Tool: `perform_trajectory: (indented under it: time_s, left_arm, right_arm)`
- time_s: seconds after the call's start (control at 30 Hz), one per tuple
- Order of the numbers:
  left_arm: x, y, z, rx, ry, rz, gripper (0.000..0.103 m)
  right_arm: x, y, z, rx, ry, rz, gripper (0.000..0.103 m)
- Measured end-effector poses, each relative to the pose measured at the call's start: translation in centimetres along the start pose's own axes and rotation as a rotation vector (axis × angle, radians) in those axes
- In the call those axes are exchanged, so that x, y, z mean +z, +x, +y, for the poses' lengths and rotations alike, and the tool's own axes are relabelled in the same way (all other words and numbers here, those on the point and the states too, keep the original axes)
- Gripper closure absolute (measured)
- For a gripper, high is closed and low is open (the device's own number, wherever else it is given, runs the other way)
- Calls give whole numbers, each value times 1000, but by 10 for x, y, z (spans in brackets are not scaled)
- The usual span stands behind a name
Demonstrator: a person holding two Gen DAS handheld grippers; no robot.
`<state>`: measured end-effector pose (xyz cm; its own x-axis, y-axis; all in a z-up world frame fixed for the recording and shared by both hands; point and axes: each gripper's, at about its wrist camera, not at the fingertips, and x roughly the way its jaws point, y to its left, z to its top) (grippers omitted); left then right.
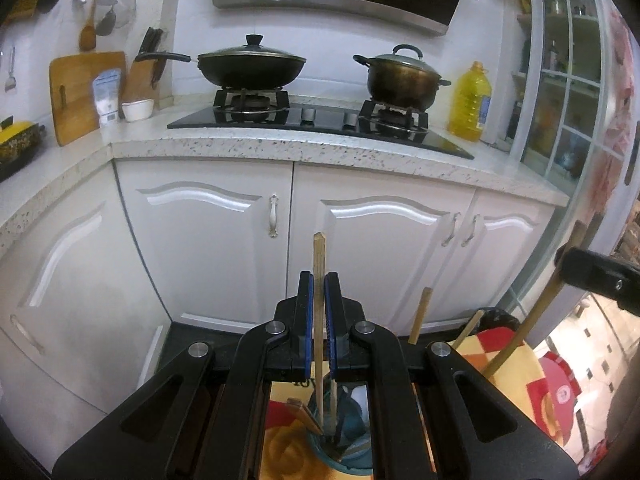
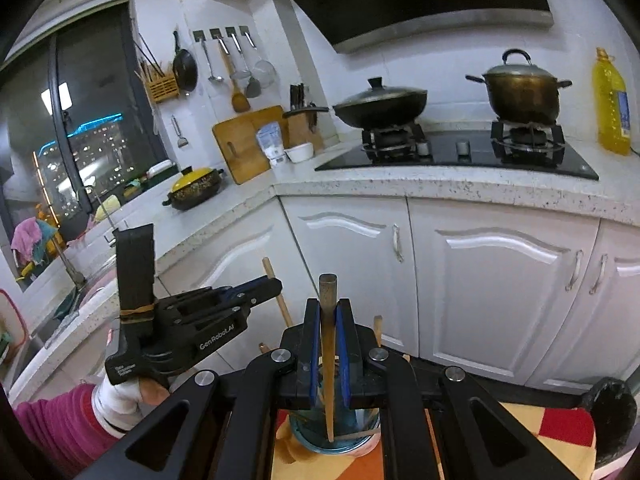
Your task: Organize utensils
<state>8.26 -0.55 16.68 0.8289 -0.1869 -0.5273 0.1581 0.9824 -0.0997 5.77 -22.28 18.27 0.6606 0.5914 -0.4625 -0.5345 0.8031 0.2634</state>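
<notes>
White kitchen cabinets (image 1: 208,240) with arched door panels fill the background, topped by a speckled pale stone counter (image 1: 280,148) that carries a black glass gas hob (image 1: 320,120). On the hob, a lidded black wok (image 1: 250,66) is seen on the left burner and a lidded bronze-coloured pot (image 1: 402,80) on the right burner. A yellow oil bottle (image 1: 470,102) stands to the right of the hob, and a wooden cutting board (image 1: 84,92) leans against the tiled wall to its left.

Below the hob, in the foreground, a round blue-green glass utensil holder (image 2: 334,432) is set on a cloth with yellow, orange and red patches (image 2: 540,428). Several wooden sticks (image 1: 420,314) are seen standing in the holder.

The left gripper (image 1: 319,312) is closed on a pale flat wooden chopstick (image 1: 319,280), held upright between the blue pads, its lower end reaching down into the holder. The right gripper (image 2: 328,344) is clamped on a thicker brown wooden utensil handle (image 2: 328,312), also upright, with its lower end inside the holder. In the right wrist view, the left gripper is seen just left of the holder, carried by a hand in a white glove (image 2: 120,400) with a pink sleeve (image 2: 56,428).
</notes>
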Motion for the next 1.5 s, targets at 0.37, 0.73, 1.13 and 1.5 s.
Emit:
perform_trajectory:
  time_s: [0.37, 0.73, 1.13, 1.5]
  left_arm:
    - [-27, 22, -8, 2, 6, 79, 99]
    - [-40, 31, -9, -20, -29, 136, 98]
    - [-36, 13, -8, -37, -63, 126, 64]
    - [-44, -13, -12, 42, -9, 77, 50]
  right_arm:
    - [-59, 57, -17, -18, 92, 143, 95]
    - [-70, 55, -40, -51, 188, 158, 75]
    - [-68, 25, -48, -74, 205, 113, 72]
    - [-73, 0, -40, -124, 174, 98, 70]
